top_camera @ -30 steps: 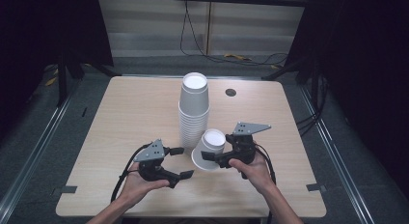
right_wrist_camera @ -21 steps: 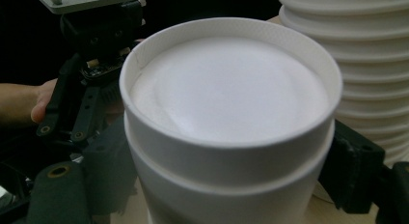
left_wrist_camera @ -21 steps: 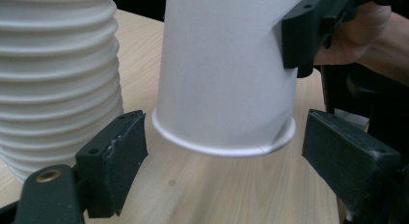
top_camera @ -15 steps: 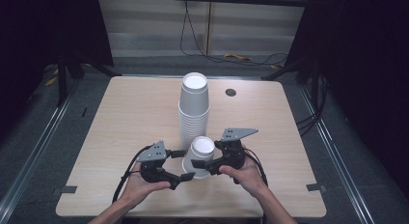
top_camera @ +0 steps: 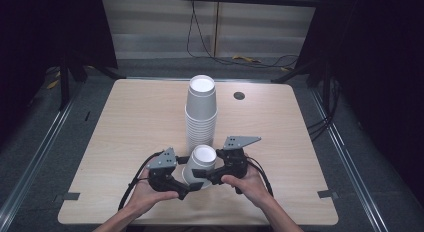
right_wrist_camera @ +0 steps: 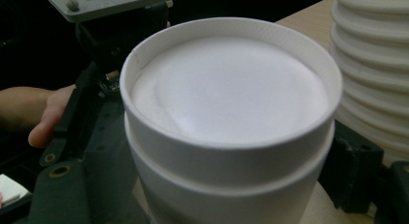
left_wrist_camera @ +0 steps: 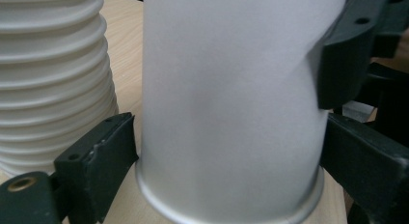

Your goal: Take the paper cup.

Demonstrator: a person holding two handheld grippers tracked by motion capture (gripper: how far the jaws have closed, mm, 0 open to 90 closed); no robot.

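Cup (top_camera: 200, 164) nearer now, upside-down, upright.

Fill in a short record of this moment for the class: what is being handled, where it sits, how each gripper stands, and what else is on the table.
handled thing: small upside-down paper cup pair, one nested over the other
place: near table edge, in front of the tall cup stack
left gripper: jaws have just been opening; they stand on either side of the cup's rim end
right gripper: at the cup's right side; grip cannot be told
other item: dark round spot on the far tabletop
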